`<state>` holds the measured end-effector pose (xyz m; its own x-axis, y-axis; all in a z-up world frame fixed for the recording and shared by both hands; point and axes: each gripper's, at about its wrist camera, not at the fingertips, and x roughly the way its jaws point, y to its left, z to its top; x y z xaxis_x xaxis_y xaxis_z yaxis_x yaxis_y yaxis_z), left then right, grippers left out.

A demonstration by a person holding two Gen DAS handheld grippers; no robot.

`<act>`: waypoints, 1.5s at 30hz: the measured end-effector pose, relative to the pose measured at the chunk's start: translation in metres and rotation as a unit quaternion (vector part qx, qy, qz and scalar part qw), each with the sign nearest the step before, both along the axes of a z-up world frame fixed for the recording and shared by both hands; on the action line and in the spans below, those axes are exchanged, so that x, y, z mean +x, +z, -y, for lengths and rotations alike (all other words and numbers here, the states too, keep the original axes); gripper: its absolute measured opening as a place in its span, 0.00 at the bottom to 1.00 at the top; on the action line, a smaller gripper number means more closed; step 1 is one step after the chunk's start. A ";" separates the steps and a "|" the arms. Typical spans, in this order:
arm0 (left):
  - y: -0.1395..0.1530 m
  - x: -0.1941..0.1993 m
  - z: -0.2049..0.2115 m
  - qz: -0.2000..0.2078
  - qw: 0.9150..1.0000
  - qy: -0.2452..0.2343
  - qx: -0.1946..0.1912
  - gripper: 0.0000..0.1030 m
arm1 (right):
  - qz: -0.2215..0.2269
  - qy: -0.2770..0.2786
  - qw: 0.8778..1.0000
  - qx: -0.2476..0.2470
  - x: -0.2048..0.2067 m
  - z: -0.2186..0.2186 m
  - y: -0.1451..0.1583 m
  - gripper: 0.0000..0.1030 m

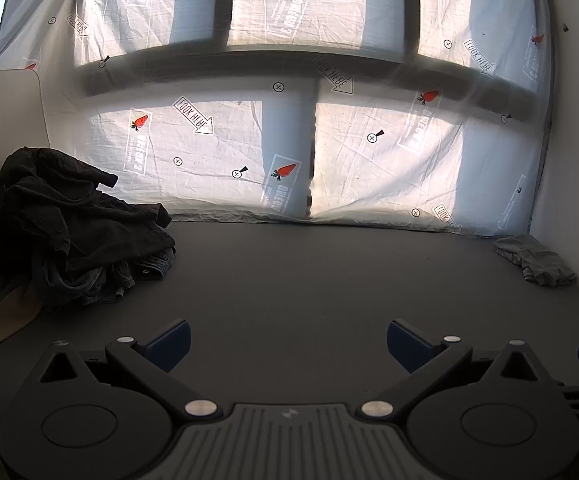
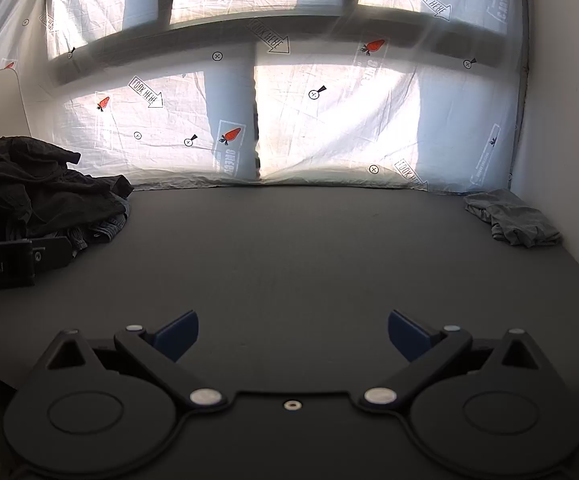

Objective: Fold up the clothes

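Note:
A heap of dark clothes lies at the far left of the dark table; it also shows in the right wrist view. A small folded grey garment lies at the far right corner, also in the right wrist view. My left gripper is open and empty above the table's near middle. My right gripper is open and empty, likewise over the near middle. The left gripper's body shows at the left edge of the right wrist view.
A white printed sheet hangs behind the table, lit by a window. White walls stand on both sides. A brown piece of card lies beside the dark heap.

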<state>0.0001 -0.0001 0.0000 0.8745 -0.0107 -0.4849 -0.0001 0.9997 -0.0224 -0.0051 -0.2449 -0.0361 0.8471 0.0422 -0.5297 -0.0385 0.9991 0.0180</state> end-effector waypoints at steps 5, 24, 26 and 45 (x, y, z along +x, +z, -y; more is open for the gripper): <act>0.001 0.001 0.001 -0.002 1.000 -0.003 -0.002 1.00 | 0.000 0.000 1.000 0.004 -0.003 -0.001 0.000 0.99; -0.005 -0.002 -0.015 0.003 1.000 -0.002 0.000 1.00 | 0.000 0.001 1.000 0.000 -0.001 -0.003 0.000 0.99; -0.005 -0.004 -0.013 0.003 1.000 -0.003 -0.001 1.00 | 0.000 0.000 1.000 -0.001 -0.002 -0.003 0.000 0.99; -0.001 -0.013 -0.004 0.005 1.000 -0.006 -0.003 1.00 | 0.002 -0.006 1.000 0.001 -0.008 0.002 -0.002 0.99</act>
<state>-0.0129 0.0042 -0.0009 0.8788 -0.0238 -0.4767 0.0112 0.9995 -0.0291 -0.0132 -0.2474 -0.0379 0.8493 0.0336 -0.5268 -0.0270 0.9994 0.0202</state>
